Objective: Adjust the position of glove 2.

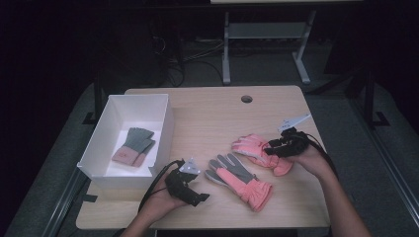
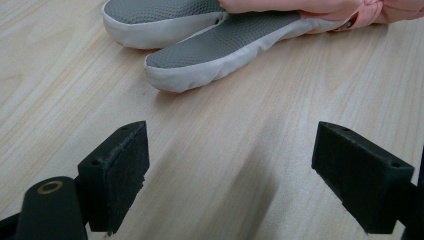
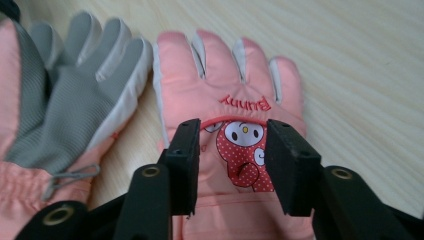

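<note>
Left tool (image 1: 190,190) of mine rested on the worktop (image 1: 207,118), jaws spread wide with bare wood between them, just short of the grey fingertips of the palm-up glove (image 1: 239,177). Further left, a white box (image 1: 163,116) held a small grey-and-pink glove (image 1: 134,145). To the right lay the palm-down pink glove (image 3: 230,145) with its cartoon patch. Above its back hung my right tool (image 3: 232,165), jaws part open on either side of the patch and pinching nothing. I judged both gloves light, soft and padded, so they would flop when lifted; the cuff (image 3: 235,220) seemed the firmest place to pinch.
</note>
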Demonstrator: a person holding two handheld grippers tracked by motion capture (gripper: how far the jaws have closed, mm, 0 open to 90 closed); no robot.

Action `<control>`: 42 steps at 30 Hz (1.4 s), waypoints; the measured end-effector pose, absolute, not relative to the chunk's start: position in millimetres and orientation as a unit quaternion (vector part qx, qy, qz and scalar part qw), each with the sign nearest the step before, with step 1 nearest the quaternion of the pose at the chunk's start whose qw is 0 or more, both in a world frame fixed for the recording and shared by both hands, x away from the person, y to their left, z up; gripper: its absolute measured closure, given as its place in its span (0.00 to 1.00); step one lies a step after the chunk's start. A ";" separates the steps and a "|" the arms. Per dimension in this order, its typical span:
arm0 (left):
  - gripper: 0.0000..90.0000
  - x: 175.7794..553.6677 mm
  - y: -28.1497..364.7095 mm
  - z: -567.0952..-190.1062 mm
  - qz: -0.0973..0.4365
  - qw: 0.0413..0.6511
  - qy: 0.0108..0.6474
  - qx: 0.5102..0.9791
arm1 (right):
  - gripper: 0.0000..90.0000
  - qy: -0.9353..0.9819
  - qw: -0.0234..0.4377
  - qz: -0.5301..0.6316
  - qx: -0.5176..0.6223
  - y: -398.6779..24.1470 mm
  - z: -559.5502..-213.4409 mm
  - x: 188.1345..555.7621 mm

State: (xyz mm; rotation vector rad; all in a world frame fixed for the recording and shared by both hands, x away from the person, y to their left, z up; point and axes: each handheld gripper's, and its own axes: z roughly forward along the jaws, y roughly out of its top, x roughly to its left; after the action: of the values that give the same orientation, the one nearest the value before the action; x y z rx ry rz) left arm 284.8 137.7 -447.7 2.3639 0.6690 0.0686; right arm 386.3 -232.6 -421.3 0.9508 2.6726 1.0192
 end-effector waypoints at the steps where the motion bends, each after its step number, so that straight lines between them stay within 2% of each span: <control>1: 0.17 284.9 137.8 -447.8 0.026 0.335 0.256 0.906 | 0.59 0.889 0.062 0.330 0.312 -231.3 -422.6 387.9; 5: 0.17 285.1 137.3 -448.3 0.025 0.333 0.255 0.907 | 0.56 0.901 0.067 0.301 0.304 -227.7 -431.4 392.4; 8: 0.17 285.7 137.0 -448.6 0.025 0.329 0.252 0.910 | 0.58 0.909 0.063 0.285 0.298 -223.8 -439.9 395.0; 11: 0.17 285.2 136.0 -449.3 0.023 0.330 0.253 0.909 | 0.65 0.911 0.057 0.283 0.294 -220.2 -445.4 398.1; 14: 0.17 285.0 135.2 -450.0 0.022 0.330 0.254 0.909 | 0.77 0.910 0.044 0.287 0.297 -220.2 -446.7 399.3; 15: 0.17 285.0 135.2 -450.0 0.022 0.330 0.254 0.909 | 0.77 0.910 0.044 0.287 0.297 -220.2 -446.7 399.3; 17: 0.17 285.6 135.5 -449.7 0.023 0.325 0.248 0.912 | 0.88 0.907 0.039 0.294 0.300 -220.8 -447.0 399.0; 21: 0.17 285.3 135.1 -450.2 0.022 0.330 0.254 0.909 | 0.96 0.898 0.043 0.305 0.313 -223.1 -446.8 397.6; 31: 0.17 285.7 137.4 -448.8 0.023 0.330 0.254 0.909 | 0.99 0.868 0.053 0.343 0.354 -233.2 -438.7 389.8; 42: 0.17 285.6 136.8 -448.5 0.024 0.330 0.251 0.910 | 0.99 0.842 0.070 0.377 0.380 -244.0 -410.1 373.9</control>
State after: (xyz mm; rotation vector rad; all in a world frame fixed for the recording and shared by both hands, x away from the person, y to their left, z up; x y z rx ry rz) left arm 285.6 136.8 -448.5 2.3793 0.6572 0.0616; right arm 373.9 -244.0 -410.1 1.1425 2.5332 1.1350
